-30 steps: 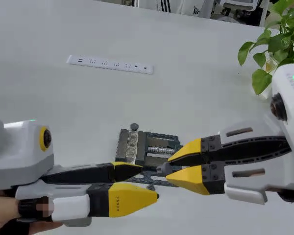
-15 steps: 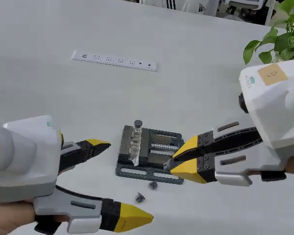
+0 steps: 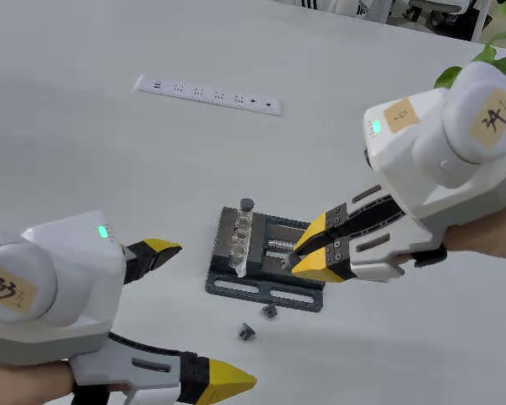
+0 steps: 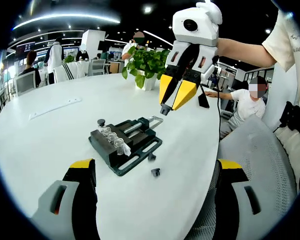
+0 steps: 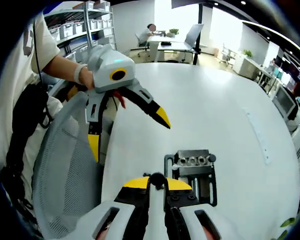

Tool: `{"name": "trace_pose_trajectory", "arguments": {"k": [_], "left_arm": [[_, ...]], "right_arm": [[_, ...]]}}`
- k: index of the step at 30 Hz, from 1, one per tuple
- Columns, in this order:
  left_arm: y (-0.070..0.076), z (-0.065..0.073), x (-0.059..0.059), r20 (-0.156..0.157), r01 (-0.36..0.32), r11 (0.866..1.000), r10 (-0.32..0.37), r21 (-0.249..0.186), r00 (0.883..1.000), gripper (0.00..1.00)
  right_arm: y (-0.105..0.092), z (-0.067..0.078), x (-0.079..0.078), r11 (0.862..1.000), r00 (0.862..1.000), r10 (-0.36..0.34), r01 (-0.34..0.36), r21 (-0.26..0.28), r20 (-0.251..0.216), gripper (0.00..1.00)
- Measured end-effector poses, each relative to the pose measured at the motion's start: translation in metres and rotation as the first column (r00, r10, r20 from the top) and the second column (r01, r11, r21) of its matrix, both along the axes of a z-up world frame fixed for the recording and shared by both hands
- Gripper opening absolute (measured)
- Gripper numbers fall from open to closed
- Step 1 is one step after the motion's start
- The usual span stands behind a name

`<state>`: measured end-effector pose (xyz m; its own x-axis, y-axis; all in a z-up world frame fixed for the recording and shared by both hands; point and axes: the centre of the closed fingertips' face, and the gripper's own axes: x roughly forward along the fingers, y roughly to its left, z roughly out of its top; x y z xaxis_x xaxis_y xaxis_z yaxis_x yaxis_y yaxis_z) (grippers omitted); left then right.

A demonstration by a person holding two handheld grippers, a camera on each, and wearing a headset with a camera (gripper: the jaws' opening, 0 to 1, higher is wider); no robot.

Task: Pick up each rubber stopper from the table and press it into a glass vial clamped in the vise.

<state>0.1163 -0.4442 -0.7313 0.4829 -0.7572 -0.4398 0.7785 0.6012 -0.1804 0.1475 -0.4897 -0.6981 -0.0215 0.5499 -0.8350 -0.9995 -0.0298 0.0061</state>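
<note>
A dark vise [image 3: 280, 293] on the white table clamps a row of glass vials [image 3: 240, 245]. The far vial wears a grey rubber stopper [image 3: 247, 204]. Two loose stoppers [image 3: 270, 311] [image 3: 246, 332] lie just in front of the vise. My right gripper [image 3: 293, 258] hovers over the vise's screw side, tilted down, shut on a small dark stopper [image 5: 156, 179]. The left gripper [image 3: 201, 314] is held low at the near left with its jaws spread wide and nothing between them. The left gripper view has the vise [image 4: 135, 150], the loose stoppers [image 4: 155, 172] and the right gripper [image 4: 164, 107].
A white power strip [image 3: 209, 94] lies far back on the table. A potted plant [image 3: 487, 63] stands at the right edge. A grey mesh chair [image 5: 65, 175] sits by the table's near side. People sit at desks in the background.
The left gripper's jaws spread from nearly together to wide apart and it drew back left. The right gripper rose and tilted steeper, still holding its stopper. The head camera shifted.
</note>
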Motion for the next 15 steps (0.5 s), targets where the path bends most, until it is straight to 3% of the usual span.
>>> {"name": "trace_pose_trajectory", "arguments": {"k": [4, 11, 13, 15], "left_arm": [[0.005, -0.006, 0.0, 0.008, -0.003, 0.999, 0.002, 0.037, 1.0, 0.99], [0.011, -0.012, 0.002, 0.0, -0.024, 0.999, 0.024, 0.036, 1.0, 0.99], [0.015, -0.016, 0.003, 0.015, -0.019, 0.997, 0.018, 0.069, 1.0, 0.99], [0.015, -0.018, 0.002, 0.013, -0.014, 0.997, 0.013, 0.076, 1.0, 0.99]], "right_arm": [[0.001, -0.004, 0.011, 0.999, 0.999, 0.035, -0.035, -0.042, 0.002, 0.05], [0.009, -0.007, 0.037, 0.996, 0.998, 0.064, -0.062, -0.071, 0.016, 0.05], [0.011, -0.009, 0.044, 0.994, 0.997, 0.075, -0.074, -0.08, 0.016, 0.05], [0.014, -0.011, 0.05, 0.993, 0.997, 0.08, -0.078, -0.087, 0.014, 0.05]]}}
